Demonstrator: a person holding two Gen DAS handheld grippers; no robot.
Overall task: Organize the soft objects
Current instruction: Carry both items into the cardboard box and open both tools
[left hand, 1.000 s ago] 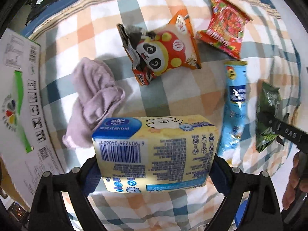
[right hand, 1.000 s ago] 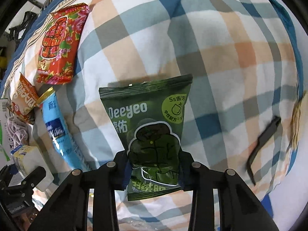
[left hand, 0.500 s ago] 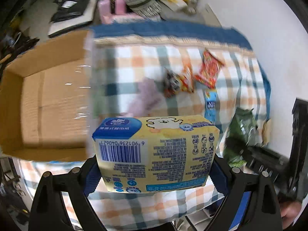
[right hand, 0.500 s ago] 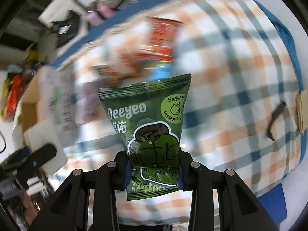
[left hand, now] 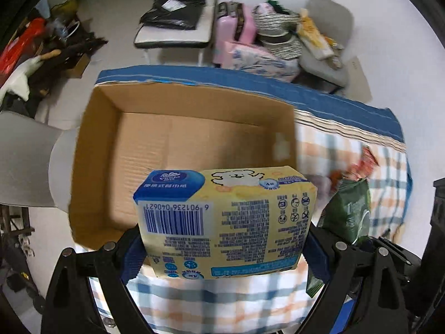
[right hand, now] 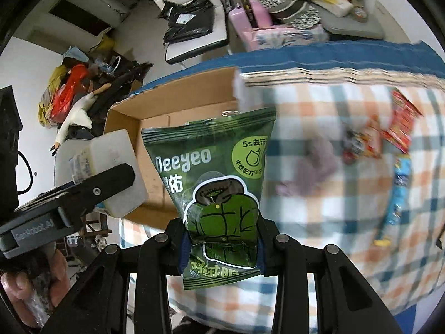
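My left gripper (left hand: 222, 247) is shut on a yellow and blue tissue pack (left hand: 225, 220) and holds it in the air in front of an open cardboard box (left hand: 178, 144). My right gripper (right hand: 221, 247) is shut on a green Deeyeo wipes pouch (right hand: 219, 183), held upright just right of the box (right hand: 155, 128). The pouch also shows at the right of the left wrist view (left hand: 347, 214). The tissue pack and left gripper show at the left of the right wrist view (right hand: 111, 172).
On the checked cloth (right hand: 347, 128) lie a lilac cloth (right hand: 311, 167), a panda snack bag (right hand: 361, 142), a red snack bag (right hand: 400, 125) and a blue packet (right hand: 397, 192). Behind the table are chairs (left hand: 175, 30), a pink case and floor clutter.
Both grippers have lifted their packs off the cloth and swung left towards the cardboard box. The box now fills the middle of the left wrist view.
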